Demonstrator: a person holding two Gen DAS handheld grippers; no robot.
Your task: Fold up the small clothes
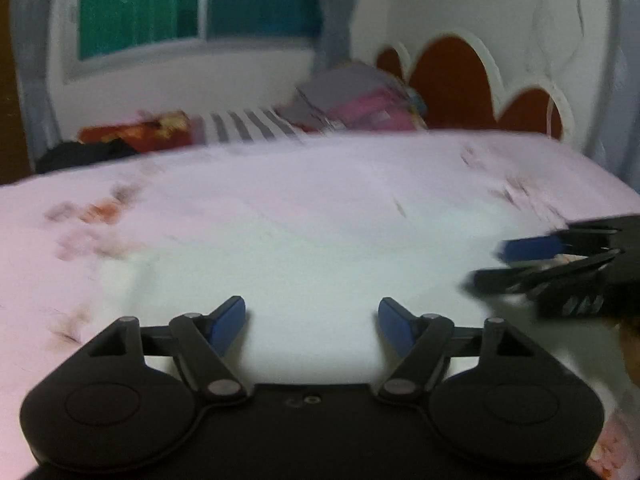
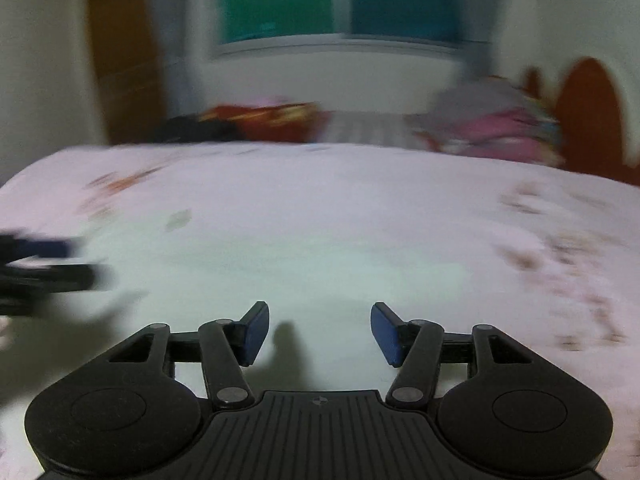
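Garment (image 1: pixel 304 280) pale, flat on bedsheet (image 1: pixel 60 240).

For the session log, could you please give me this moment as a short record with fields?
surface: bed with pale floral sheet
left claw: open, empty, above the sheet
right claw: open, empty, above the sheet
clothes: pile at far edge of the bed, untouched
striped item: beside pile
background: window
image quality: motion blur

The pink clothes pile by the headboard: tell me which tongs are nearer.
Right, judging loosely. The right tongs see the pile ahead-right; the left tongs, alongside to their left, sit farther from it.
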